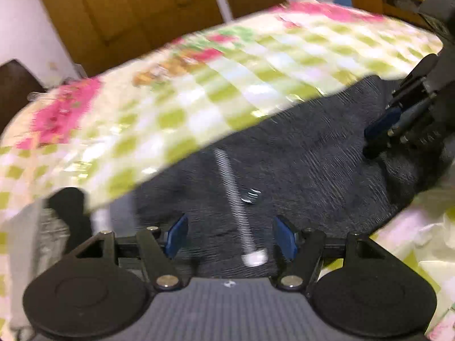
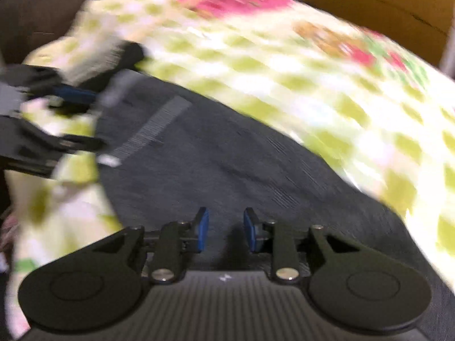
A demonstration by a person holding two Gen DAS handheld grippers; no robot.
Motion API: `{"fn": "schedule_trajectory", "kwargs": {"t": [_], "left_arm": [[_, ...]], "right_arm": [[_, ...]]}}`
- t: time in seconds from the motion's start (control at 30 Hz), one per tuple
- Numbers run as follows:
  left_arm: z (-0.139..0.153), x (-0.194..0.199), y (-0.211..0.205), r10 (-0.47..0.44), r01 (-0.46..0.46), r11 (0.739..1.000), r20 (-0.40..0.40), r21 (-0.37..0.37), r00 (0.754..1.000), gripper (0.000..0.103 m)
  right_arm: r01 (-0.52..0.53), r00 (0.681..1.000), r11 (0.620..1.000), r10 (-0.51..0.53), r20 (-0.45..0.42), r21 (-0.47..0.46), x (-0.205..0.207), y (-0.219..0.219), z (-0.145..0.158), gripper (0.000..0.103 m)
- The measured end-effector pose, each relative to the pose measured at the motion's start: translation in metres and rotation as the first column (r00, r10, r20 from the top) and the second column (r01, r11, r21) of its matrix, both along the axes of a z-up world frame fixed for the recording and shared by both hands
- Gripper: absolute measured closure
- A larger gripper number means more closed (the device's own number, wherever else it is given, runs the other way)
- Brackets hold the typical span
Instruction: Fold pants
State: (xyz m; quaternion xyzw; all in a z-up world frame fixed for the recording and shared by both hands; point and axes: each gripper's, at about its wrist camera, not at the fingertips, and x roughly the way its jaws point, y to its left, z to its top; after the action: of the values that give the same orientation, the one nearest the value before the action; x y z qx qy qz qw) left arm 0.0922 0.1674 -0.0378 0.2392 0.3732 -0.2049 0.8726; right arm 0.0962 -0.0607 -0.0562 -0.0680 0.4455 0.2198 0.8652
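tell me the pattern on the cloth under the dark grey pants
Green-and-white checks with pink flowers on the cloth, clearest in the left wrist view.

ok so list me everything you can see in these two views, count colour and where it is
pants: one, dark grey, spread flat on the near part of the tablecloth, under both grippers
drawstring: one, pale grey with a white tip, lying on the pants between the left gripper's fingers
tablecloth: one, green and white check with pink flowers, covering the table
wooden doors: brown, behind the table
chair: one, dark brown, far left edge in the left wrist view
left gripper: one, black with blue pads, open, nothing pressed between them
right gripper: one, black with blue pads, narrowly open over the pants, holding nothing
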Motion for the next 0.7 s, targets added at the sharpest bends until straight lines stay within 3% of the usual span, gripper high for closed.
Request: {"fn": "schedule_trajectory", "kwargs": {"t": [0.1,0.2,0.3,0.4,0.5,0.6,0.7], "left_arm": [[-0.019,0.004,-0.016,-0.025,0.027,0.998,-0.037,0.053,0.999,0.025],[-0.002,-0.001,-0.035,-0.047,0.047,0.999,-0.014,0.011,0.999,0.025],[0.008,-0.003,-0.065,-0.099,0.099,0.994,0.005,-0.041,0.995,0.024],[0.005,-0.001,-0.107,-0.172,0.169,0.981,-0.022,-0.097,0.985,0.024],[0.001,-0.006,-0.159,-0.252,0.246,0.961,-0.034,-0.127,0.967,0.024],[-0.003,-0.015,-0.202,-0.347,0.338,0.929,-0.045,-0.150,0.937,0.024],[-0.008,-0.030,-0.244,-0.428,0.421,0.900,-0.049,-0.110,0.902,0.024]], "right_arm": [[0.110,0.993,0.990,-0.106,-0.045,0.091,-0.007,-0.034,0.000,0.076],[0.186,0.982,0.973,-0.189,0.012,0.133,-0.034,-0.070,0.024,0.069],[0.341,0.937,0.922,-0.349,0.013,0.183,-0.062,-0.125,0.038,0.067],[0.524,0.845,0.832,-0.535,0.010,0.181,-0.099,-0.187,0.045,0.067],[0.686,0.713,0.698,-0.701,-0.001,0.208,-0.143,-0.252,0.051,0.067],[0.805,0.565,0.535,-0.823,-0.056,0.256,-0.182,-0.313,0.048,0.064],[0.847,0.477,0.409,-0.868,-0.143,0.340,-0.203,-0.346,0.032,0.064]]}}
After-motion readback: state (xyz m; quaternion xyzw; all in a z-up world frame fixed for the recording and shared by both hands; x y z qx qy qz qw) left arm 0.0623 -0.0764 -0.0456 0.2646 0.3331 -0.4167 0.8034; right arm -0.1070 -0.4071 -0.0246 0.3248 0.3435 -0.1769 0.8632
